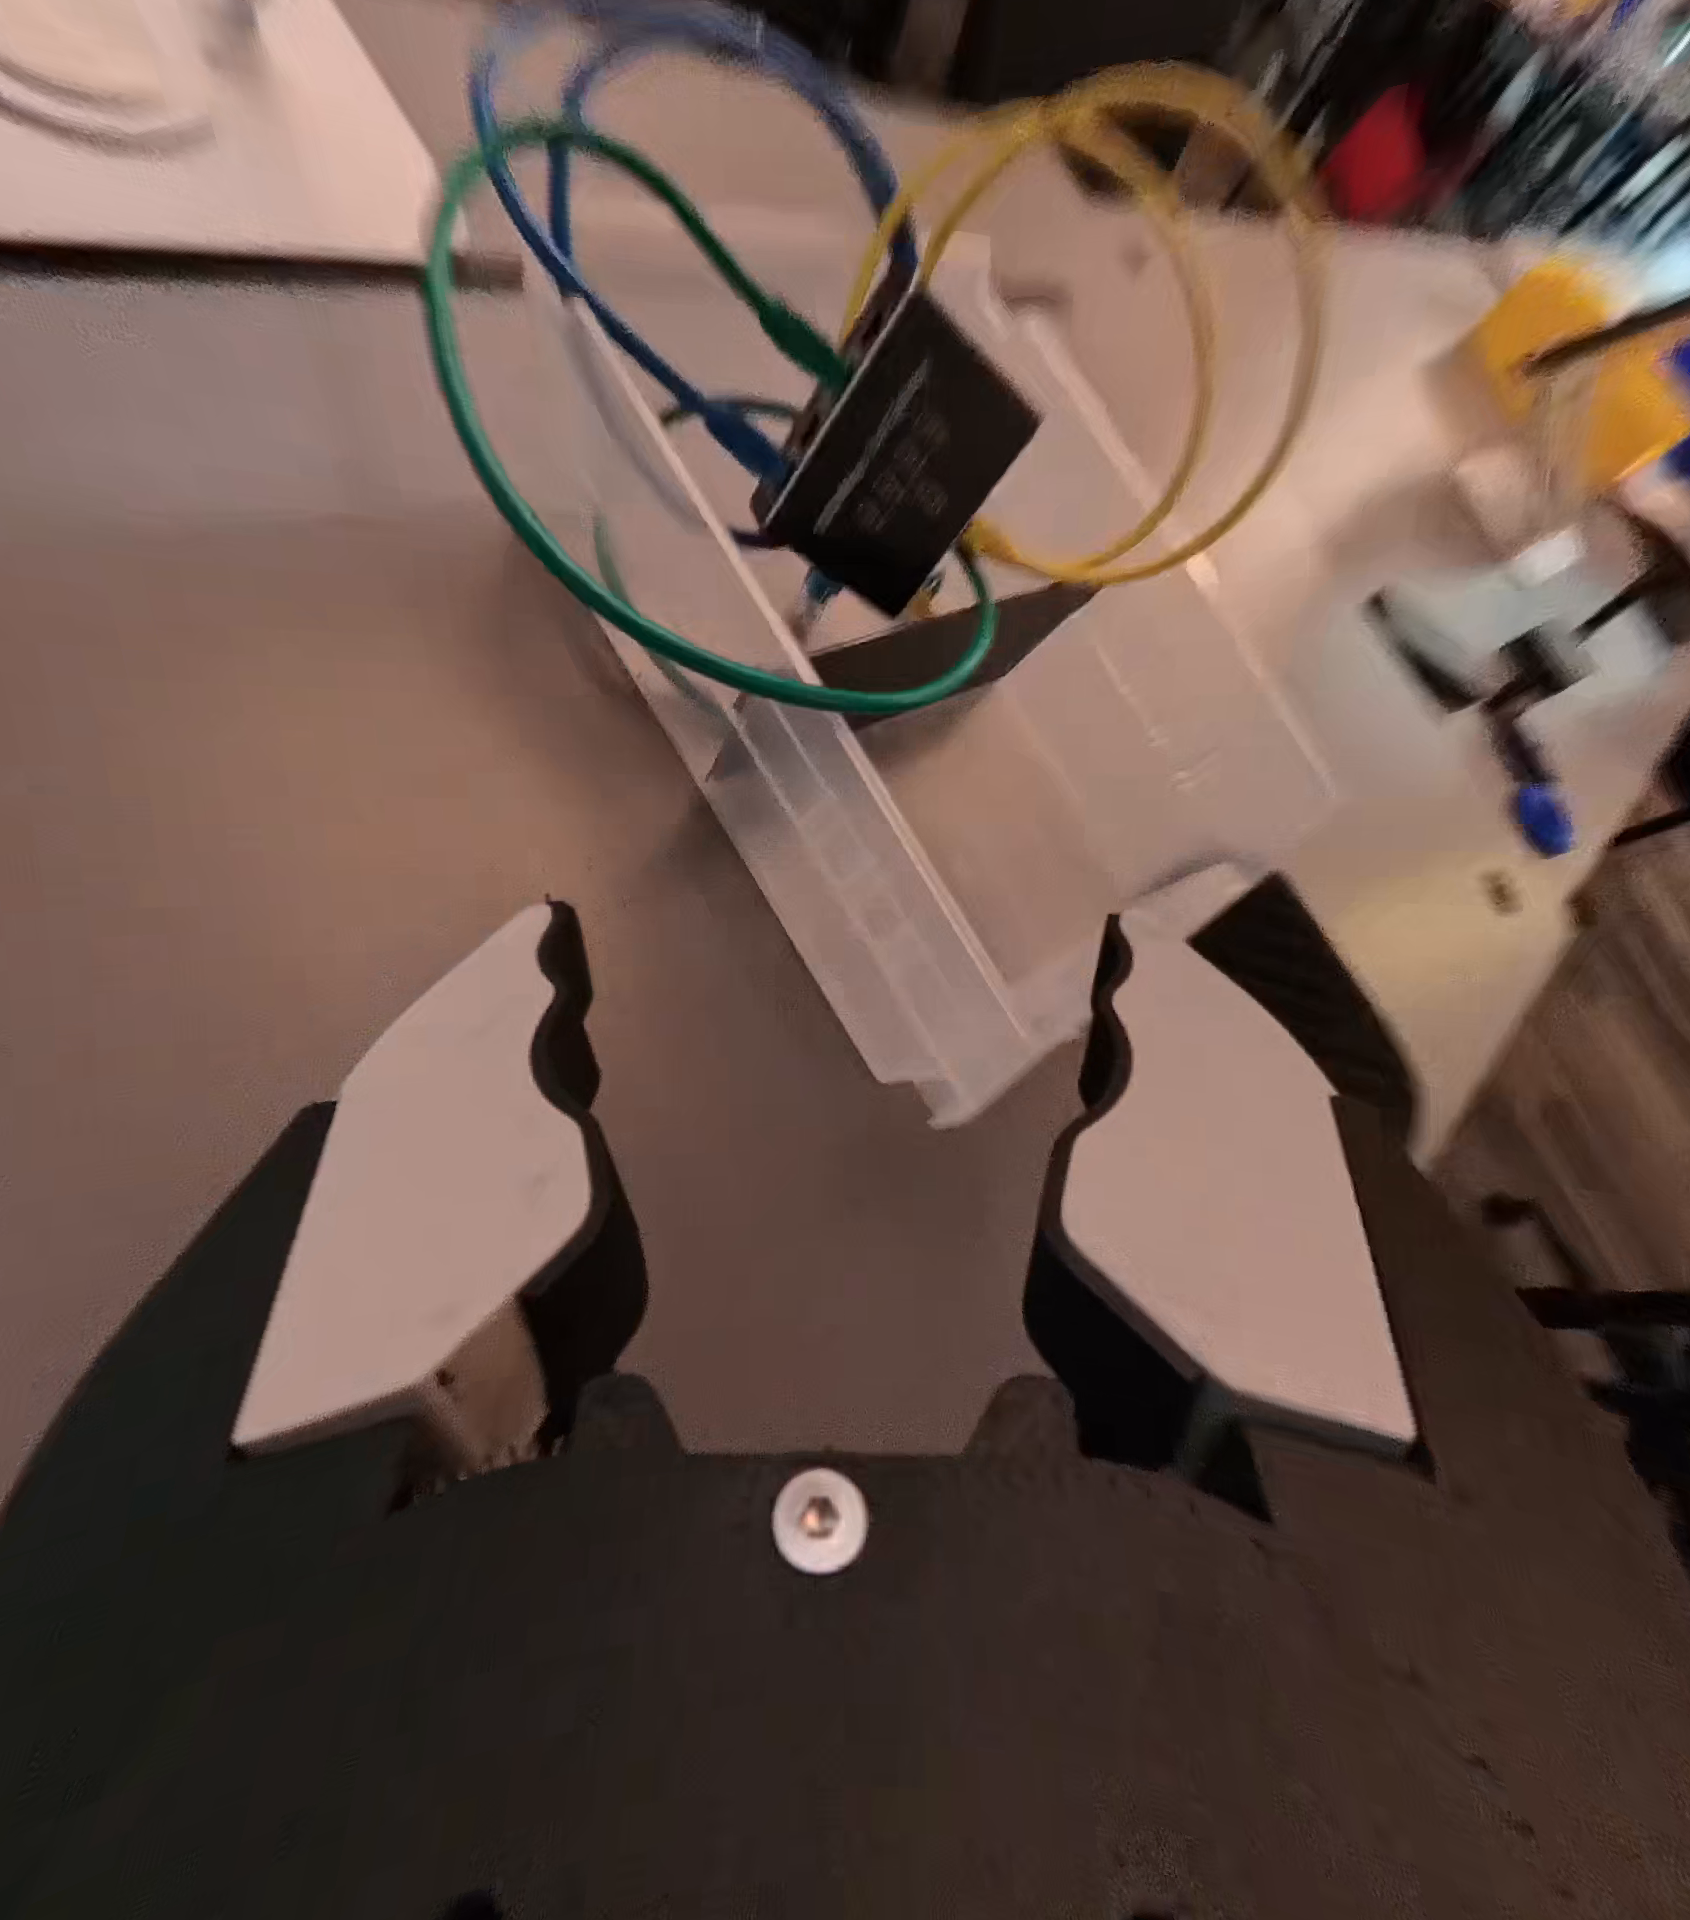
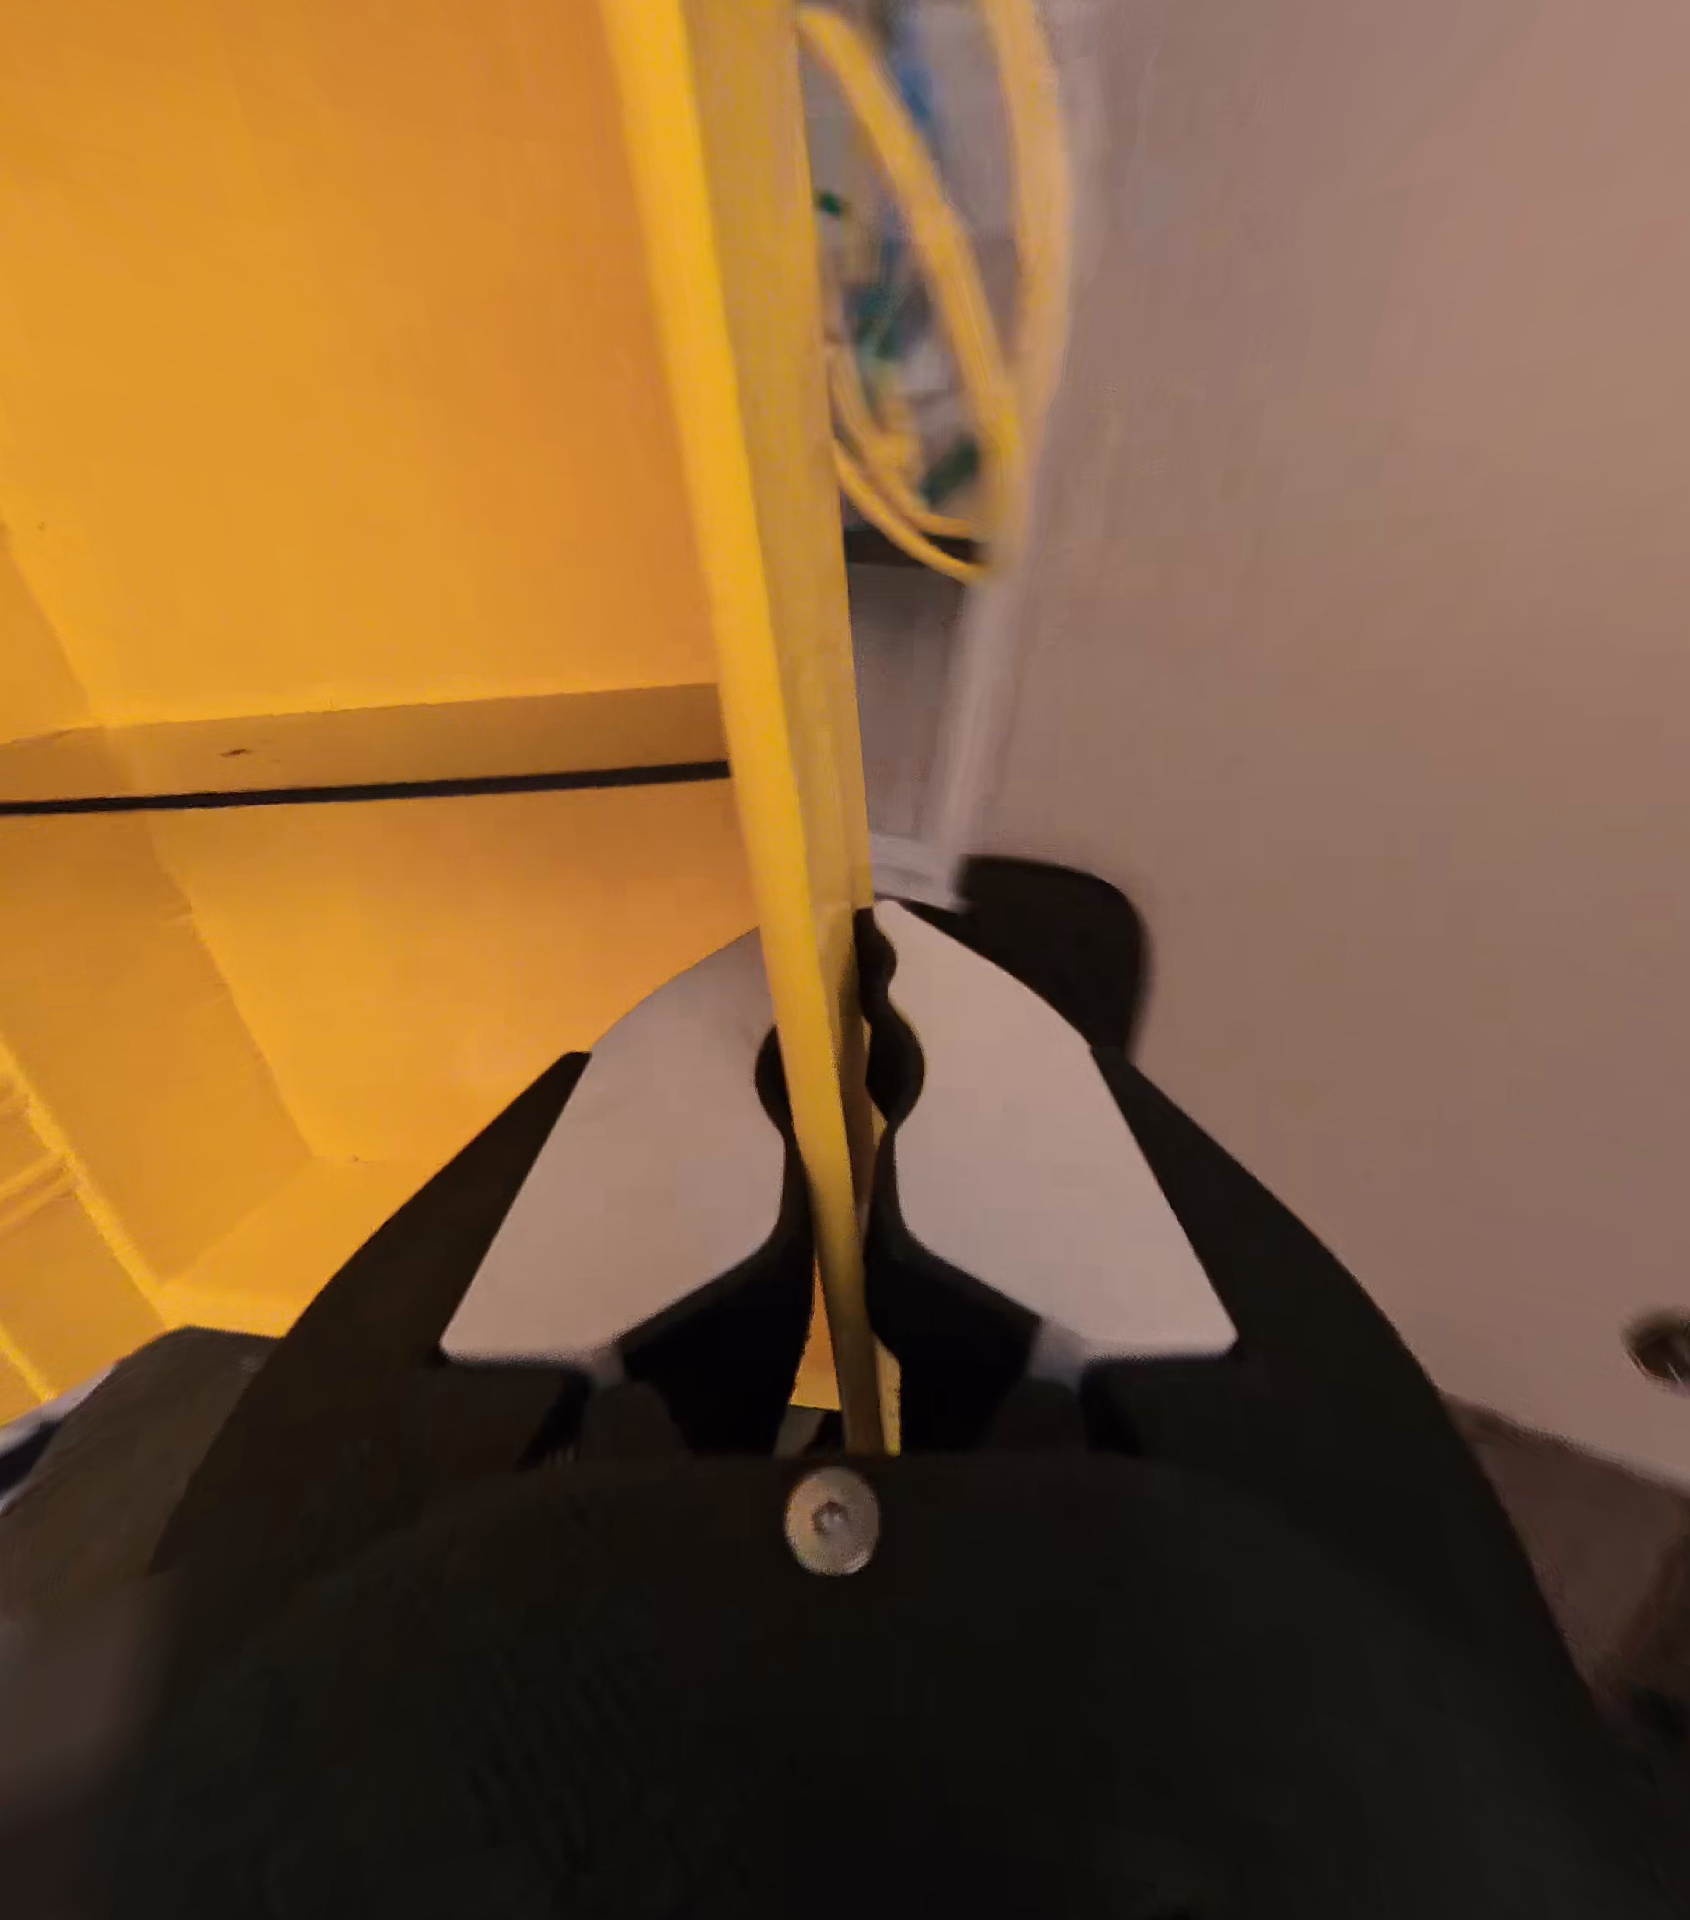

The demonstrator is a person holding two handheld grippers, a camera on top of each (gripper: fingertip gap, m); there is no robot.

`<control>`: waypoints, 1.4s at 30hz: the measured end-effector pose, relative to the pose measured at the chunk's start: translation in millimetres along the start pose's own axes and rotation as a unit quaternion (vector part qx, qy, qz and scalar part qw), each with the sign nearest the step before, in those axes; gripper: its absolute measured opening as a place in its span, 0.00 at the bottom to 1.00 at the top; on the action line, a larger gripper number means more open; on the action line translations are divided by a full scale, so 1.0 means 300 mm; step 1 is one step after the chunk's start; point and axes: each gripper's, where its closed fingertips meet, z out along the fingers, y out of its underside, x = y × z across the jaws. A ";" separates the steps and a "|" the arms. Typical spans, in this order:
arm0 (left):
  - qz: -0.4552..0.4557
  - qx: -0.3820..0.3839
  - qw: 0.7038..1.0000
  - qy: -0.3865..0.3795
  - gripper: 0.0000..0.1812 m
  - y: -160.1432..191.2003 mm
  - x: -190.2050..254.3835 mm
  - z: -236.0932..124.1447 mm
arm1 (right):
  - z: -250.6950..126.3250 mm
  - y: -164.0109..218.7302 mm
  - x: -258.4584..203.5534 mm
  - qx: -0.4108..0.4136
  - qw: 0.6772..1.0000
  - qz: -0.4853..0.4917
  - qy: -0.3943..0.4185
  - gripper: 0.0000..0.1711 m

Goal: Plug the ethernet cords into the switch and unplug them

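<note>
In the left wrist view, a small black switch (image 1: 898,457) sits tilted over a clear plastic tray (image 1: 934,935). Looped green (image 1: 467,447), blue (image 1: 550,239) and yellow (image 1: 1225,343) ethernet cords run to its sides. Blur hides which plugs are seated. My left gripper (image 1: 836,935) is open and empty over the grey table, short of the tray's near end. My right gripper (image 2: 836,997) is shut on the thin upright wall of a yellow plastic bin (image 2: 779,727). Blurred yellow cords (image 2: 934,312) show beyond it.
The grey table (image 1: 197,675) spreads to the left of the tray. A white board (image 1: 145,135) lies at the far left corner. Blurred yellow, blue and white clutter (image 1: 1599,395) stands at the right. A pale surface (image 2: 1392,623) fills the right of the right wrist view. Some 35 centimetres of space lies between my two pairs of fingers. The right gripper is farther from the small black switch (image 1: 898,457), some 30 centimetres, than the left, some 20 centimetres.
</note>
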 end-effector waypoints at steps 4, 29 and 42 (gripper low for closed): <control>0.008 -0.126 0.992 -0.022 0.50 0.060 0.007 0.258 | -0.071 0.176 0.371 0.006 0.992 0.100 0.076 0.03; -0.059 -0.342 0.899 -0.269 0.02 0.163 -0.740 -0.212 | 0.510 0.136 0.643 -0.051 0.987 0.121 0.095 0.03; -0.233 -0.249 0.892 -0.296 0.03 0.287 -1.053 -0.517 | 0.641 -0.014 0.598 -0.051 0.984 0.081 0.148 0.03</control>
